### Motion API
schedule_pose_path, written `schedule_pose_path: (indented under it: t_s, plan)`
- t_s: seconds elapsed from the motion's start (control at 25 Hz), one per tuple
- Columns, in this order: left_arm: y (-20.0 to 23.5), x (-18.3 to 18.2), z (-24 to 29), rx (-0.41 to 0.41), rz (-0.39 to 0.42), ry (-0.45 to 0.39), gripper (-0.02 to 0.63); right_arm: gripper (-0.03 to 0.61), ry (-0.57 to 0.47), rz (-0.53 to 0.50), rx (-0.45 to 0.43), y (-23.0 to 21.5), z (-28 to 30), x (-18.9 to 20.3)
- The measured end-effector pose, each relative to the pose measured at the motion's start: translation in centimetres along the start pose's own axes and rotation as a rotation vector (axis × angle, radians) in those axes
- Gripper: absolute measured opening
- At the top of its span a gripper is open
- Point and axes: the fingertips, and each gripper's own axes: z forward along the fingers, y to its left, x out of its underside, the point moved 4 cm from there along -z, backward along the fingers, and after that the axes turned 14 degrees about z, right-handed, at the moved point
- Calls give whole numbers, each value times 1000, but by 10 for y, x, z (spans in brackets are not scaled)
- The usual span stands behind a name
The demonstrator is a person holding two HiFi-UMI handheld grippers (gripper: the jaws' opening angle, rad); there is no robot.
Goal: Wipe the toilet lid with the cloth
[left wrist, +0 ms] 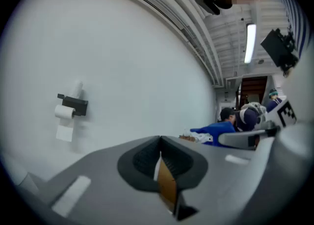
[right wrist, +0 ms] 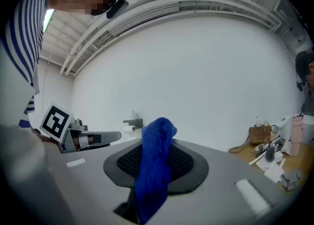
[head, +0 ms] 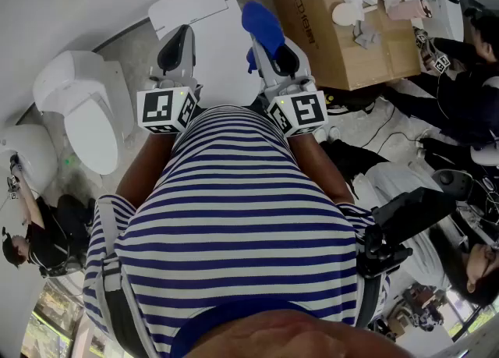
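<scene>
White glossy toilet lid lies straight ahead of the person, its long axis running away from them, between the two tools. Left tongs hang over its left edge, pressed together on nothing. Right tongs, over the right edge, pinch a blue knitted cloth that sticks up past their tips. Both aim up at the plain white wall, so the right one likely must tip down and leftward onto the lid.
</scene>
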Motion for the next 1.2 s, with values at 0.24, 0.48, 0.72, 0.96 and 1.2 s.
schedule_pose_path:
  t_s: [0.24, 0.48, 0.72, 0.96, 1.2]
  plan:
    - [4, 2, 1, -2, -3, 0, 2, 114, 3, -4, -1, 2, 4, 2]
    - [5, 3, 1, -6, -6, 7, 2, 114, 10, -1, -3, 2, 6, 2]
    - [12, 21, 3, -21, -22, 41, 2, 115, 54, 4, 5, -4, 14, 16]
    - [36, 65, 32, -49, -41, 103, 2, 114, 128, -9, 11, -33, 58, 43]
    - [83, 165, 55, -92, -116, 220, 2, 114, 271, -13, 35, -61, 139, 119]
